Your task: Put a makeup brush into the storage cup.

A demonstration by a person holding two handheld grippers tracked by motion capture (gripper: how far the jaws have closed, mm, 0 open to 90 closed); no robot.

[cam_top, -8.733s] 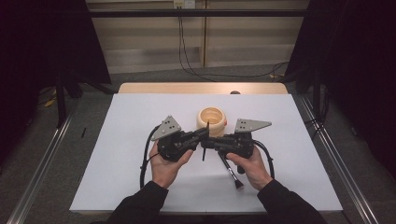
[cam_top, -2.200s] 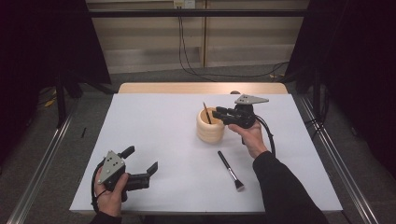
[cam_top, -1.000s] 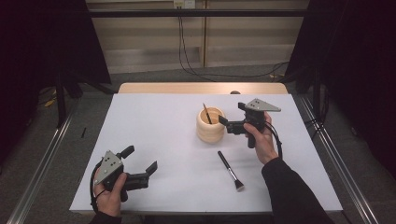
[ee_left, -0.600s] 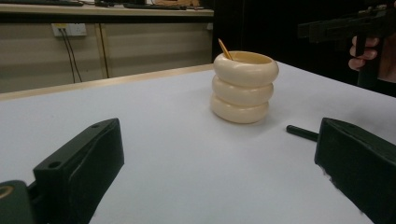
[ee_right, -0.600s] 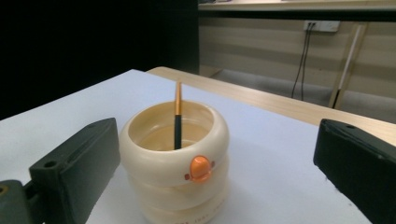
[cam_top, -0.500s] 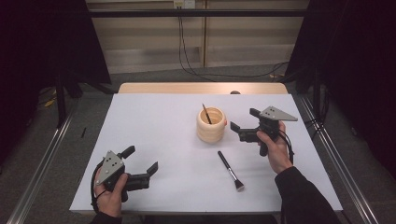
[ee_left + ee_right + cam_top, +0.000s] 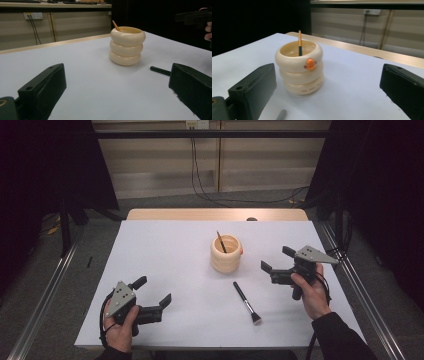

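Observation:
A cream ribbed cup [image 7: 226, 255] stands mid-table with a thin orange-handled brush [image 7: 220, 241] leaning inside it. A black makeup brush [image 7: 246, 302] lies on the white table in front of the cup. My right gripper [image 7: 276, 259] hovers open to the right of the cup, holding nothing. In the right gripper view the cup [image 7: 299, 72] with its orange knob [image 7: 310, 63] sits between my open right gripper [image 7: 329, 83]. My left gripper [image 7: 152, 291] rests open at the front left. In its own view, my left gripper [image 7: 117, 82] frames the cup [image 7: 127, 46] and the black brush handle [image 7: 160, 70].
The white table top [image 7: 165, 250] has a wooden strip [image 7: 215, 214] along its far edge. Metal rails [image 7: 45, 295] run along both sides on the floor. Cables [image 7: 200, 175] hang down the back wall.
My right gripper has drawn back from the cup, moving right and toward the person, jaws open. The orange-handled brush stays in the cup. The left gripper has not moved.

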